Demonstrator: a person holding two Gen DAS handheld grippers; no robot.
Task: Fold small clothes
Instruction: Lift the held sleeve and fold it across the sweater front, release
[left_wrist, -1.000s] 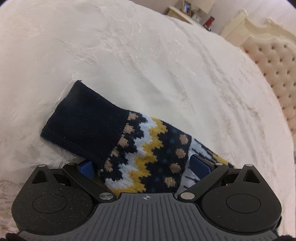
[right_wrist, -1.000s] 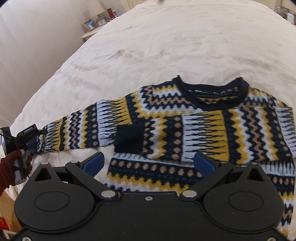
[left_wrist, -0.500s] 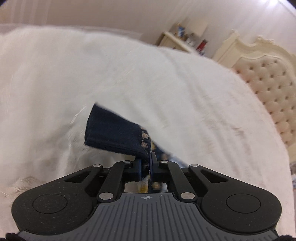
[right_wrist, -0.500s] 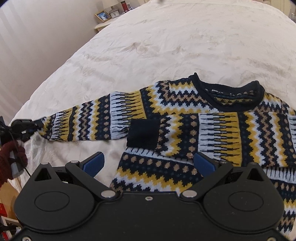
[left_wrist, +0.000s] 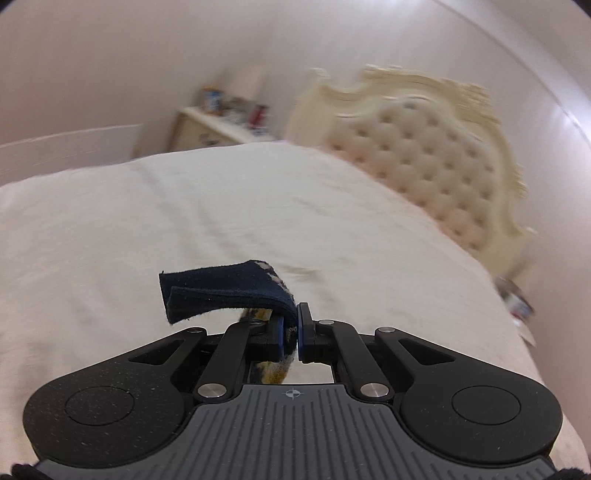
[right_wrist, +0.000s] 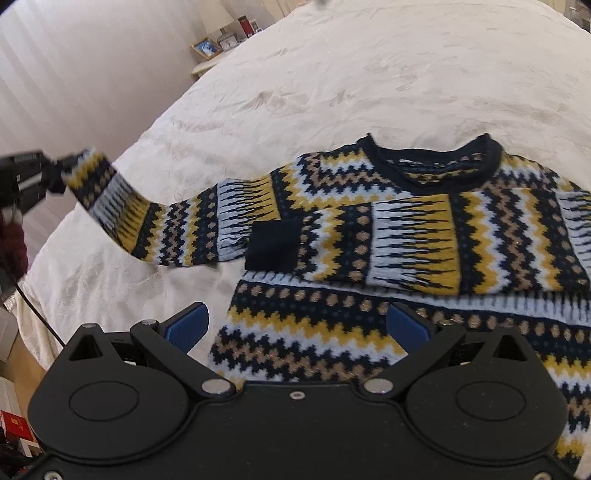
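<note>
Patterned sweater, centre frame on the bed: soft, limp knit. Left gripper pinches the sleeve cuff, a sound hold; right gripper spread, empty, over the hem.

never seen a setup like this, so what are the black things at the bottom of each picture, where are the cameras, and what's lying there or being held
A person holds a two-finger claw in each hand, and each claw carries a camera looking forward along its fingers. The black shapes at the bottom are the claws themselves.

Left-hand camera: the left claw is shut on the navy cuff of a sleeve, held above a cream bed. A tufted headboard stands behind.

Right-hand camera: the right claw is open and empty over a patterned sweater lying on the bed. One sleeve is folded across the chest; the other stretches left, raised by the left claw.
</note>
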